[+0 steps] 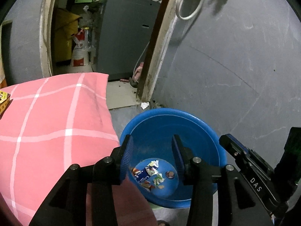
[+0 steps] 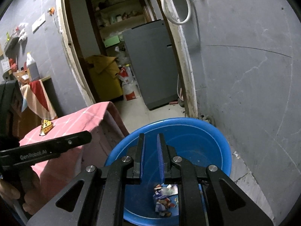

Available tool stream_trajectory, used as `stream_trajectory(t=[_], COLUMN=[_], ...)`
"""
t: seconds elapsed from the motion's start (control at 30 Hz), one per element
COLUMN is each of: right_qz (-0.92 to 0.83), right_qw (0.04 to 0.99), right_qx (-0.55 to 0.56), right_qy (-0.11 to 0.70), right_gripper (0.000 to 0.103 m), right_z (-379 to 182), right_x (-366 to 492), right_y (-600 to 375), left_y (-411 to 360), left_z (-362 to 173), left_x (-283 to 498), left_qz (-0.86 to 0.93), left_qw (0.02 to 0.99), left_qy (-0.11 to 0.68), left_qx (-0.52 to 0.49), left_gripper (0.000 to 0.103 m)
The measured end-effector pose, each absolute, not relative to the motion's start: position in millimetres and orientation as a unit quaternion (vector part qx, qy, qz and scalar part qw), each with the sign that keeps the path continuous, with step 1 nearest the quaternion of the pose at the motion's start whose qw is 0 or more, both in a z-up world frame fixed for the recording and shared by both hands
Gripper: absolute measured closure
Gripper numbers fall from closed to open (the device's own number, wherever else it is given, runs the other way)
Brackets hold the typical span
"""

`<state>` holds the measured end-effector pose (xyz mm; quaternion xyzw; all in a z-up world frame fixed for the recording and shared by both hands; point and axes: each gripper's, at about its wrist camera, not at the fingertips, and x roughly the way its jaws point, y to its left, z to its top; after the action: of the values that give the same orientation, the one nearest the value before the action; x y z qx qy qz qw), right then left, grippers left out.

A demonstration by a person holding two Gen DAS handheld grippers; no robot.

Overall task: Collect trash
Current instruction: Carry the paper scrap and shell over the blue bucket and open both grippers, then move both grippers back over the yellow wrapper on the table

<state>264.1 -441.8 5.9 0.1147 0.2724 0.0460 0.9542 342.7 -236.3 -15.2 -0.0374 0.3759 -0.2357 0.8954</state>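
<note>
Far left, on the pink checked cloth (image 1: 56, 124): 1 small yellow packet (image 2: 46, 127), not yet collected, well apart from both claws. Just right of the cloth's edge: the blue basin (image 1: 188, 116), set on the floor against the grey wall (image 1: 235, 66), with crumpled wrappers (image 1: 150, 171) already lying at its bottom. Above the basin, left gripper (image 1: 153, 143): jaws standing wide, nothing between them, apparently just after a drop. Further right, right gripper (image 2: 150, 146): jaws narrow, only a slim gap, nothing visibly pinched. Step in hand, by judgement: release over the basin, probably complete. Next move: back leftward to the cloth, jaws opened around the yellow packet, a firm pinch on its thin body, then a carry to the basin.
</note>
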Motion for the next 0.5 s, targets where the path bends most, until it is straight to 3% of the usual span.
stream_trajectory(t=[0.1, 0.23, 0.33, 0.4, 0.5], right_qz=[0.044, 0.043, 0.043, 0.046, 0.053], right_qw=[0.957, 0.965, 0.972, 0.976, 0.981], right_qx=[0.115, 0.106, 0.100, 0.093, 0.083], right_qy=[0.262, 0.237, 0.210, 0.193, 0.168], right_gripper=[0.073, 0.067, 0.051, 0.047, 0.025], right_z=[9, 20, 31, 38, 50], right_x=[261, 254, 247, 243, 238], right_y=[-441, -436, -431, -425, -414], left_y=[-224, -206, -187, -173, -153], left_z=[-8, 4, 14, 22, 33], left_x=[339, 333, 325, 318, 308], left_qz=[-0.225, -0.219, -0.208, -0.201, -0.184], left_qw=[0.905, 0.914, 0.926, 0.935, 0.948], left_qy=[0.357, 0.335, 0.305, 0.280, 0.246], left_qx=[-0.054, -0.068, -0.078, -0.082, -0.080], left_gripper=[0.043, 0.037, 0.023, 0.015, 0.007])
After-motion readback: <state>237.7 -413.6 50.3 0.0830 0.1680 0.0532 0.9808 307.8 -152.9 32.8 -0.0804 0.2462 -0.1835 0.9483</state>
